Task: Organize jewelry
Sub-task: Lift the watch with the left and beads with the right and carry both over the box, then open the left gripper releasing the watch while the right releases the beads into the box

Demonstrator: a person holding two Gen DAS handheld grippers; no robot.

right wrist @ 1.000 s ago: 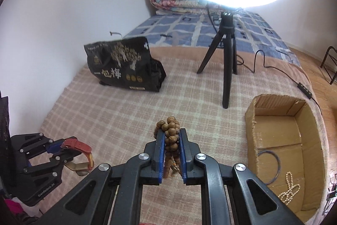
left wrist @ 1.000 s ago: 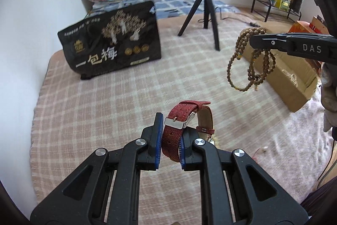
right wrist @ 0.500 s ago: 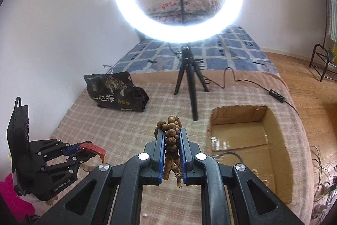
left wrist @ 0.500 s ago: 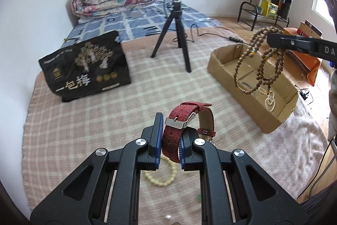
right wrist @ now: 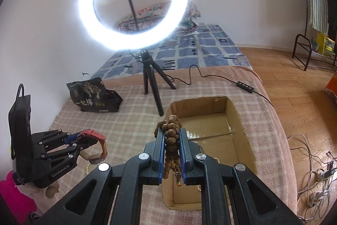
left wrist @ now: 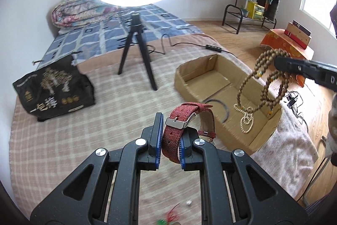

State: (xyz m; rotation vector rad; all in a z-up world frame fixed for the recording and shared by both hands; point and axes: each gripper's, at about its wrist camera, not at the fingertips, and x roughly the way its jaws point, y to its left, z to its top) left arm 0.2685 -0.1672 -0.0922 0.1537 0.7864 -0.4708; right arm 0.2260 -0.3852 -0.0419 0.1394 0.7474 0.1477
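The left gripper (left wrist: 170,137) clenches a red watch (left wrist: 185,127) by its strap, short of the cardboard box (left wrist: 212,79), which lies ahead and to its right on the bed (left wrist: 63,132). The right gripper (right wrist: 172,153), nearer, grasps a wooden bead necklace (right wrist: 171,132) right above the box's opening. The gripper hides the box's near end.

Two grippers (left wrist: 170,136) (right wrist: 173,153), one red watch (left wrist: 185,119), one brown bead string (left wrist: 265,81), one cardboard box (left wrist: 189,85) holding one pearl strand (left wrist: 246,119) and one dark ring (left wrist: 219,104), one ring light (right wrist: 133,3), one black bag (left wrist: 53,88).
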